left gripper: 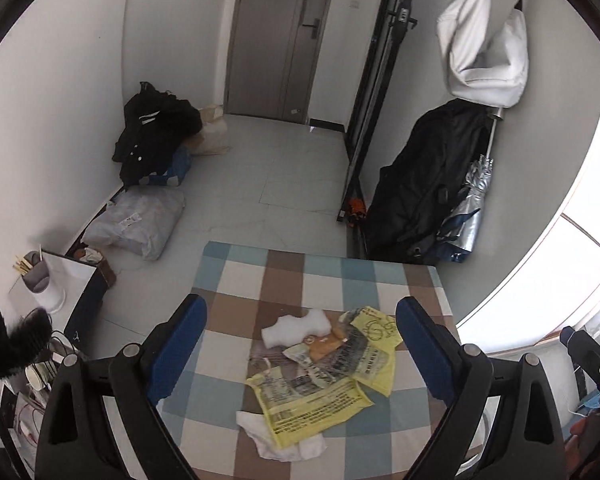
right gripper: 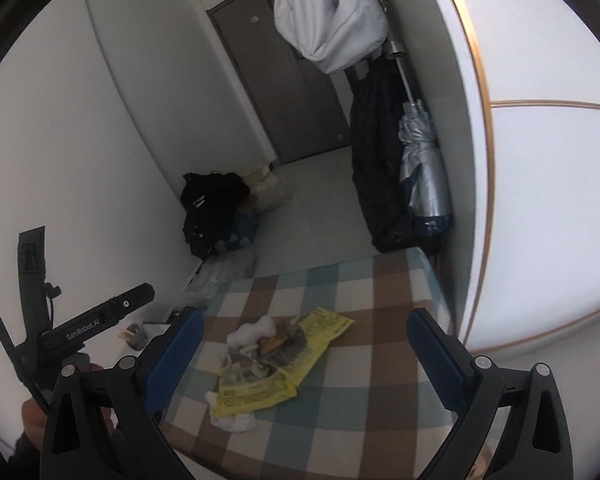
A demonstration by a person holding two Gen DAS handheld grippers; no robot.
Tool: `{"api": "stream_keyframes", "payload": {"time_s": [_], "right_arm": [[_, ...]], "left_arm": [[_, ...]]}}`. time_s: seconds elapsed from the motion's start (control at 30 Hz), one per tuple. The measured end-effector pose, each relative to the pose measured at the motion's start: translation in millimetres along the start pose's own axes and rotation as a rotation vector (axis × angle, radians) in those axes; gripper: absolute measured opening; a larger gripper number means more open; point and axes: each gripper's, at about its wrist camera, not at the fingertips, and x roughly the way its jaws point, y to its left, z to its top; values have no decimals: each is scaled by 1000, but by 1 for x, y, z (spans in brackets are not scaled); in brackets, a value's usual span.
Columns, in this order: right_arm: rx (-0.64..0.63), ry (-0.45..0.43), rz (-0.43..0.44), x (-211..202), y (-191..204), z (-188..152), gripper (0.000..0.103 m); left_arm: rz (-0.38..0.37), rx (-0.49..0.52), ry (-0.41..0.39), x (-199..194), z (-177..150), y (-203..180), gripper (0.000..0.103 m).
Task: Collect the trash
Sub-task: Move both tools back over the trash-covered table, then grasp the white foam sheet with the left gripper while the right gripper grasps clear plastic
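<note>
A pile of trash lies on the checkered tablecloth point(left gripper: 240, 276): a yellow printed plastic bag point(left gripper: 320, 400), a white foam piece point(left gripper: 296, 328), an orange-brown scrap point(left gripper: 324, 344) and crumpled white tissue point(left gripper: 276, 440). My left gripper point(left gripper: 300, 352) is open, its blue pads either side of the pile and above it. In the right wrist view the same yellow bag point(right gripper: 268, 388), foam piece point(right gripper: 256, 328) and tissue point(right gripper: 232, 420) lie on the cloth point(right gripper: 360, 380). My right gripper point(right gripper: 304, 356) is open and empty above the table. The left gripper's body point(right gripper: 96, 320) shows at the left.
A side stand with a cup of chopsticks point(left gripper: 36, 276) is left of the table. Black clothes point(left gripper: 156, 132) and a grey parcel bag point(left gripper: 136, 228) lie on the floor by the wall. A black bag point(left gripper: 428, 184) and silver umbrella point(left gripper: 468, 208) hang right. A door point(left gripper: 276, 36) is beyond.
</note>
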Motion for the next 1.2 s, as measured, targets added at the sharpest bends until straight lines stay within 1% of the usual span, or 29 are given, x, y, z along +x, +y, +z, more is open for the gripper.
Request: {"api": "stream_keyframes", "payload": {"time_s": [0.07, 0.2, 0.33, 0.47, 0.63, 0.73, 0.87, 0.97, 1.07, 1.13, 1.2], "right_arm": [[-1, 27, 21, 14, 12, -4, 102], [-31, 92, 35, 42, 30, -12, 102], [-76, 159, 23, 72, 44, -22, 102], [-90, 218, 10, 98, 46, -34, 102], [-114, 292, -1, 125, 45, -47, 102], [-130, 321, 11, 138, 46, -50, 100], [-210, 368, 27, 160, 56, -49, 93], [-312, 403, 36, 180, 68, -49, 87], [-384, 444, 60, 200, 78, -53, 79], [-426, 472, 62, 213, 83, -58, 72], [-458, 505, 58, 227, 85, -65, 54]], "left_arm": [[6, -33, 15, 5, 0, 15, 94], [5, -83, 40, 14, -5, 41, 94], [23, -121, 70, 24, -11, 64, 94], [10, -151, 107, 31, -13, 81, 94], [17, -154, 104, 31, -11, 90, 94], [1, -166, 112, 35, -10, 95, 94], [-2, -195, 125, 39, -7, 103, 94], [-8, -221, 137, 42, -6, 109, 94], [-5, -242, 147, 44, -6, 114, 94], [-3, -255, 154, 46, -6, 116, 94], [-1, -263, 161, 48, -5, 117, 94]]}}
